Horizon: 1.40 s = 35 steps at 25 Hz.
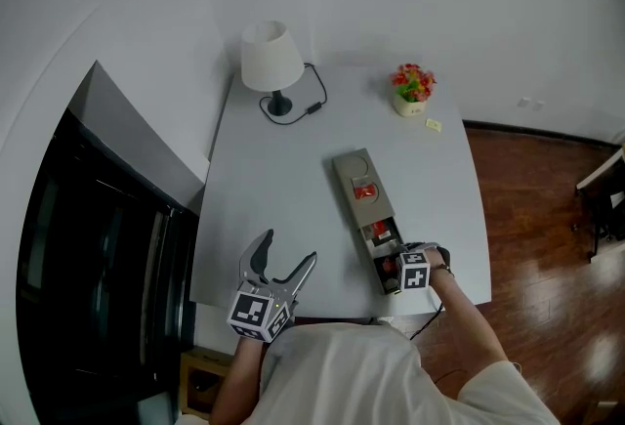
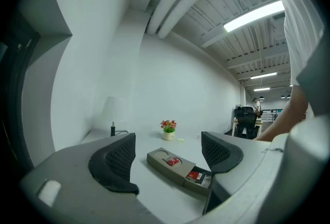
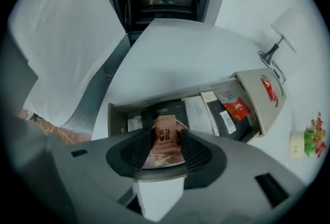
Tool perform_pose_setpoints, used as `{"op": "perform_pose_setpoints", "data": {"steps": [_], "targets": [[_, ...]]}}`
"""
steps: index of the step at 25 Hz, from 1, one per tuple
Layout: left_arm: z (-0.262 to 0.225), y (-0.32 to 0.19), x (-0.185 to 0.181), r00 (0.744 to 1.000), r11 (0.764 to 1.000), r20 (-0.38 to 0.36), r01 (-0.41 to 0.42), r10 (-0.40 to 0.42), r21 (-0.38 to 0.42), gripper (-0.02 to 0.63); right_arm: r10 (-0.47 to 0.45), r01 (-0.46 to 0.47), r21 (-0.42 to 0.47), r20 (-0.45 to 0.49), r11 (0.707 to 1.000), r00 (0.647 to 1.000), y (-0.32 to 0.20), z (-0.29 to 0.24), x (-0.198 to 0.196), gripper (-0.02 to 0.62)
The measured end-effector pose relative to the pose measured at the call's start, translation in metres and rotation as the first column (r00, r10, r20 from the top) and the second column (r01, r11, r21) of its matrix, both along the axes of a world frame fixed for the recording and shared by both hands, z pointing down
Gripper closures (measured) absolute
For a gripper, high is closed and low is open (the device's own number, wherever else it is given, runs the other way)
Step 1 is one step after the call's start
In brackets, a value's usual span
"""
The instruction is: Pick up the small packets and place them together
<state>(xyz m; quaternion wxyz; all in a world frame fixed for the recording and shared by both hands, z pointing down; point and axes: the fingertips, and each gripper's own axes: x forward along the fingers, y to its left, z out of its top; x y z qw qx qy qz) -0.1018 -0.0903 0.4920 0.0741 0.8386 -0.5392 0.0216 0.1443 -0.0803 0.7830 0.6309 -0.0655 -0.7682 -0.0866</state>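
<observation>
A long grey box (image 1: 352, 174) lies on the grey table (image 1: 264, 198) with its drawer (image 3: 121, 112) pulled out toward me. Several small packets lie in the drawer, among them a red-and-dark packet (image 3: 236, 107). One red packet (image 1: 363, 190) rests in a hollow on the box's lid. My right gripper (image 3: 166, 133) hovers over the drawer's near end (image 1: 389, 269), shut on a small reddish-brown packet (image 3: 165, 141) that stands upright between the pads. My left gripper (image 1: 285, 255) hangs at the table's front edge, open, nothing between its jaws, left of the box (image 2: 165, 158).
A white lamp (image 1: 270, 57) with its cord stands at the table's far left. A small pot of flowers (image 1: 413, 86) and a yellow note (image 1: 434, 124) sit at the far right. A dark cabinet (image 1: 98, 247) borders the table's left; wooden floor (image 1: 547, 218) lies right.
</observation>
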Motion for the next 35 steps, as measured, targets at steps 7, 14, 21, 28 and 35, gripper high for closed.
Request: {"op": "perform_pose_setpoints", "data": {"steps": [7, 14, 21, 28, 35], "targets": [[0.002, -0.003, 0.005, 1.000, 1.000, 0.000, -0.014, 0.014, -0.002, 0.210, 0.050, -0.051, 0.025, 0.051, 0.998, 0.997, -0.003, -0.019, 0.010, 0.492], [0.004, -0.008, 0.005, 1.000, 1.000, -0.001, -0.016, 0.016, -0.004, 0.209, 0.104, -0.136, 0.131, 0.223, 0.982, 0.969, -0.021, -0.089, -0.009, 0.497], [-0.002, -0.009, -0.004, 1.000, 1.000, -0.002, 0.014, -0.014, 0.008, 0.210, 0.070, -0.131, 0.199, 0.287, 0.971, 0.955, -0.092, -0.109, -0.052, 0.497], [-0.002, -0.002, -0.018, 0.998, 0.998, 0.003, 0.064, -0.064, 0.002, 0.210, 0.031, -0.067, 0.191, 0.186, 0.979, 0.982, -0.144, -0.067, -0.068, 0.497], [-0.003, -0.004, -0.034, 0.995, 0.995, 0.018, 0.101, -0.101, 0.003, 0.210, 0.021, -0.055, 0.214, 0.158, 0.975, 0.987, -0.161, -0.060, -0.075, 0.459]]}}
